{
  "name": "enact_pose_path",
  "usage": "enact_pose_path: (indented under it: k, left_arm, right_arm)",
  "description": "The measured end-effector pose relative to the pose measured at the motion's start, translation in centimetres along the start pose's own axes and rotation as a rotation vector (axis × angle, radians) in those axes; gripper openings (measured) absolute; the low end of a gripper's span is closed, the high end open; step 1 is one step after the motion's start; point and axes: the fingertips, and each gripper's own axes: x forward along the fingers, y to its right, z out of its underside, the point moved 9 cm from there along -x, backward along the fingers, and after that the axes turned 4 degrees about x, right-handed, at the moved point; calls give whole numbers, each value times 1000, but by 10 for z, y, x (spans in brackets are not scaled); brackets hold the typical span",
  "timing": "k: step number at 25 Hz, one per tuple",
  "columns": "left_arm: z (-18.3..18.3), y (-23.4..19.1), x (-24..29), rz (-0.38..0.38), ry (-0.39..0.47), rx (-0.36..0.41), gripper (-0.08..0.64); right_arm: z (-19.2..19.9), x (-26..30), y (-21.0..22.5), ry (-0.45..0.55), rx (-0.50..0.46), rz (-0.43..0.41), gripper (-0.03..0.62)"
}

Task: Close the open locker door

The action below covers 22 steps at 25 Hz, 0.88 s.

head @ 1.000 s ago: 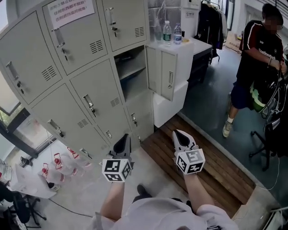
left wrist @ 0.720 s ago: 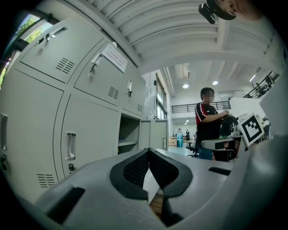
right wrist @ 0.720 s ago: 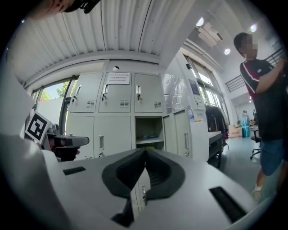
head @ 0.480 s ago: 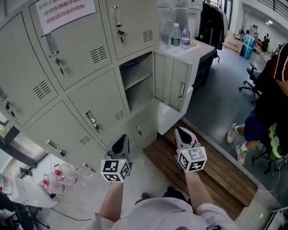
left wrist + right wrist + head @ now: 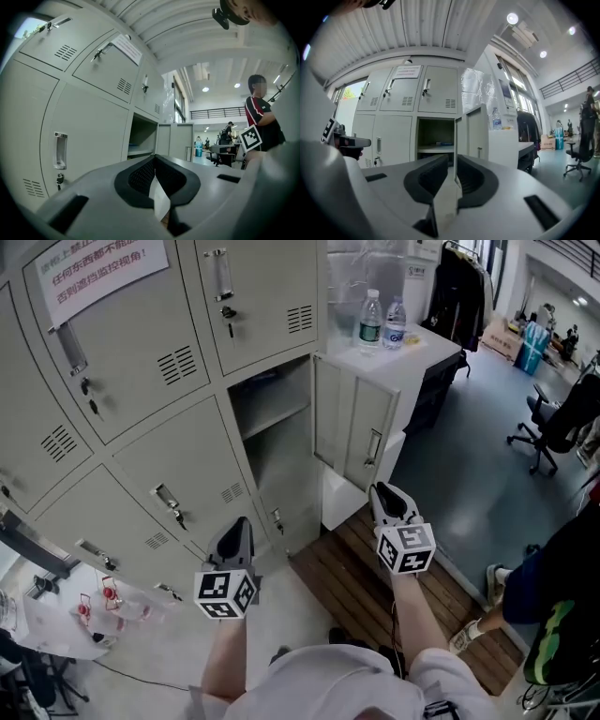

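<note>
Grey locker wall [image 5: 141,362], one open door [image 5: 356,423], two water bottles [image 5: 372,317]

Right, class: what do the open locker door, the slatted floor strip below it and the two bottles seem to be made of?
Open locker door: likely painted sheet metal, with a matte grey-beige coat and a thin panel with folded edges.
Slatted floor strip: looks like wood, as dull brown planks laid side by side.
Two bottles: apparently clear plastic, see-through with wrapped labels.
</note>
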Motion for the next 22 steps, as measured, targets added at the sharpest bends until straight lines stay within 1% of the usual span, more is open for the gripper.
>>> enact_pose_path:
  k: [1,2,3,7,10,12,16,17,18,19,22]
  left_arm:
    - [1,3,4,-6,-2,-3,8]
    - [2,7,8,-12,-6,-3,8]
    - [2,10,11,-19,-10,-2,8]
    - [4,16,19,-52,-25,7,8]
    - [4,18,22,-65,-32,13,8]
    - [2,16,25,-65,-28,-1,8]
    - [-1,11,27,-80,-19,-2,8]
    - [-1,10,28,-83,-21,-5,8]
    - [-1,9,28,-84,-23,-7,8]
    - [-1,8,28,-84,-24,-7,8]
    - [0,6,30,-78,-26,-8,8]
  right_arm:
    - [-4,8,15,1,1,0,58]
    - [-7,16,29,0,-2,1,116]
    - [-11,24,43,-1,-9,1,136]
    - [-24,63,84,3,-34,-33,161]
    - [-31,84,101,-1,-37,-53,161]
    - [-35,95,108,-5,-49,-52,161]
    - [-33,110,110,-27,-58,-73,161]
    - [-31,112,109,-31,-59,-78,151]
    - [-30,112,107,-34,-60,-81,112]
    - [-29,111,106,-35,-60,-84,98]
    - [-28,106,97,-31,-60,-101,89]
